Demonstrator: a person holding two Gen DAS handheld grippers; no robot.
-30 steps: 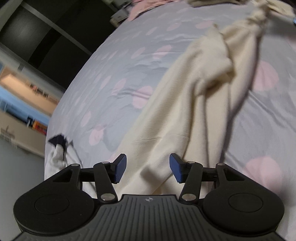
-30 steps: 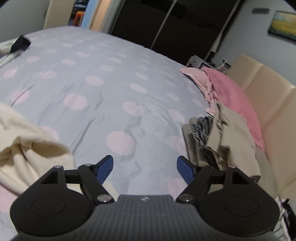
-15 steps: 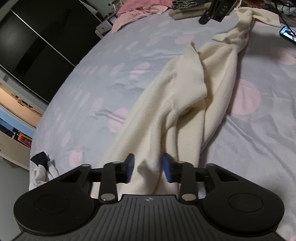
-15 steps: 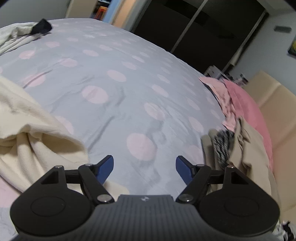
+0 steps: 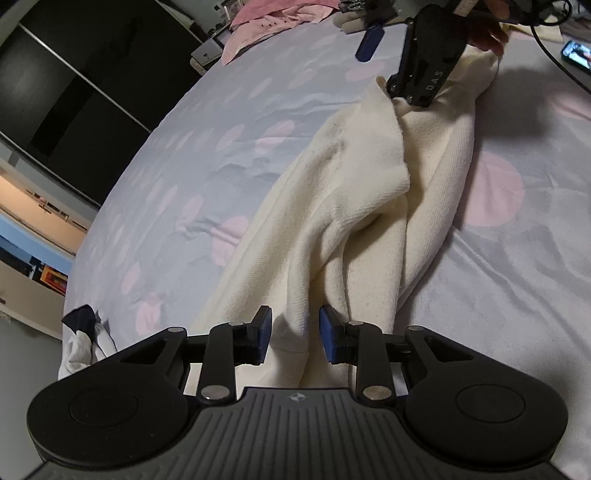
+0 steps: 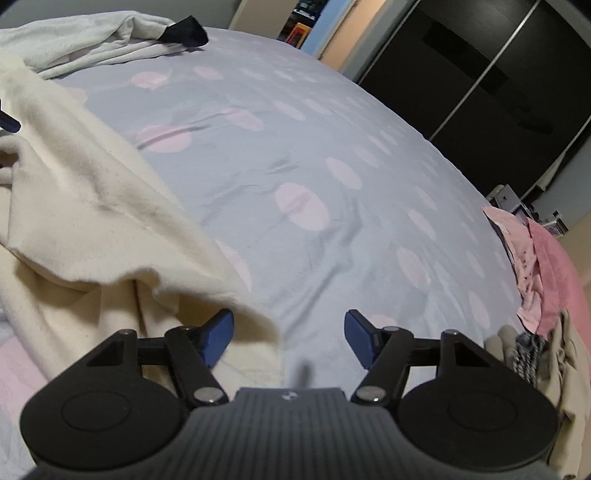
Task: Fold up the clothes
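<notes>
Between the blue pads of the left hand-held gripper (image 5: 293,334) sits a bunched fold of the cream garment (image 5: 354,206). The jaws have just been closing and stand narrow on that fold, though the black body hides the cloth's lower edge, so how firmly the pads bite is hard to make out. The garment is a soft, finely ribbed knit, rumpled into long ridges that run away from this hand-held gripper across the bed (image 5: 192,177) toward the far right.

At that far end the right hand-held gripper (image 6: 288,338) hovers with its jaws apart; they have just been closing a little, and only a cream corner lies by its left pad, with bare sheet between the pads. The hand (image 5: 487,31) gripping it is cut off at the frame's top.

The bed wears a smooth grey-blue sheet with pale pink dots, lightly creased. A white-and-dark cloth (image 5: 83,338) lies at its edge, left of the left hand-held gripper. Farther off lie pink clothes (image 6: 539,266) and a beige pile (image 6: 561,362) (partly cropped). Beyond stands a dark wardrobe (image 6: 498,74) with sliding doors.
</notes>
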